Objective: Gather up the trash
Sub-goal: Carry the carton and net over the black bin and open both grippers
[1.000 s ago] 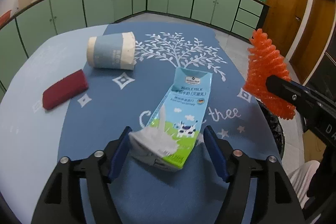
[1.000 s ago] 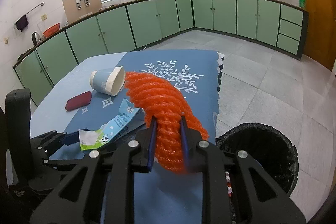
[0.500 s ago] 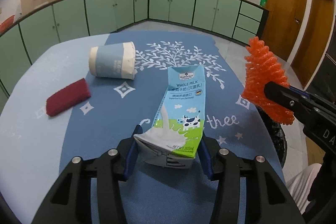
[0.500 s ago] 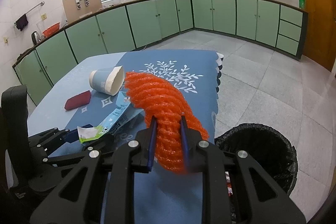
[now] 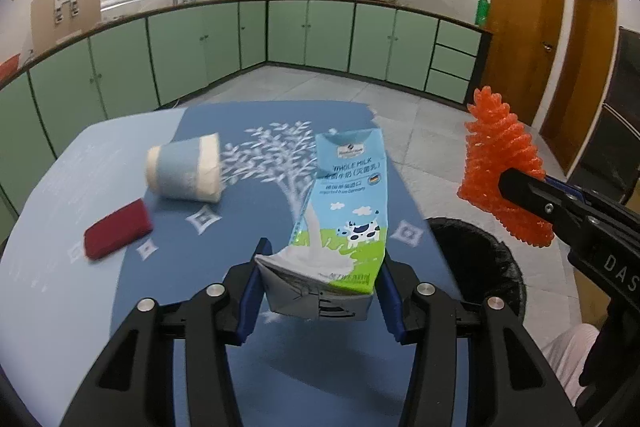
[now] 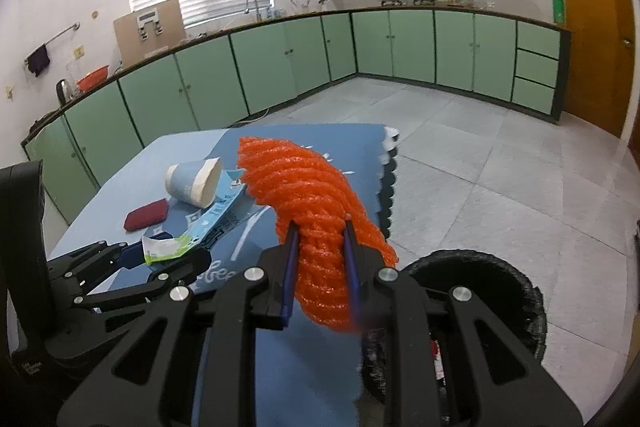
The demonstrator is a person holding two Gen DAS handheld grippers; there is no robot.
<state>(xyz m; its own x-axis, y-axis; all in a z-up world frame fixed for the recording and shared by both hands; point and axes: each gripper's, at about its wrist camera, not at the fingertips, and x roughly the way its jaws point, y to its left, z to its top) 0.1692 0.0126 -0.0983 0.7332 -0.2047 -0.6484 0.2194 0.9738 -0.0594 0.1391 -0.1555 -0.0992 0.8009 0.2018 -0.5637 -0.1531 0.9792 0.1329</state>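
A whole-milk carton [image 5: 344,211] hangs clear of the blue tablecloth [image 5: 180,291], its folded end clamped between the pads of my left gripper [image 5: 323,255]. From the right wrist view the same carton [image 6: 208,223] sticks out of that gripper at the left. My right gripper [image 6: 320,225] is shut on an orange foam net [image 6: 304,187], held in the air near the table's right edge. The net [image 5: 500,171] also shows at the right of the left wrist view. A paper cup [image 5: 184,171] lies on its side on the cloth.
A dark red pad [image 5: 118,235] lies left of the cup. A black-lined bin [image 6: 480,287] stands on the floor just past the table's right edge, with some rubbish inside. Green cabinets line the far walls across tiled floor.
The left gripper's jaws closed on the carton's end and lifted it off the cloth. Both grippers have risen a little, and the right one still holds the net.
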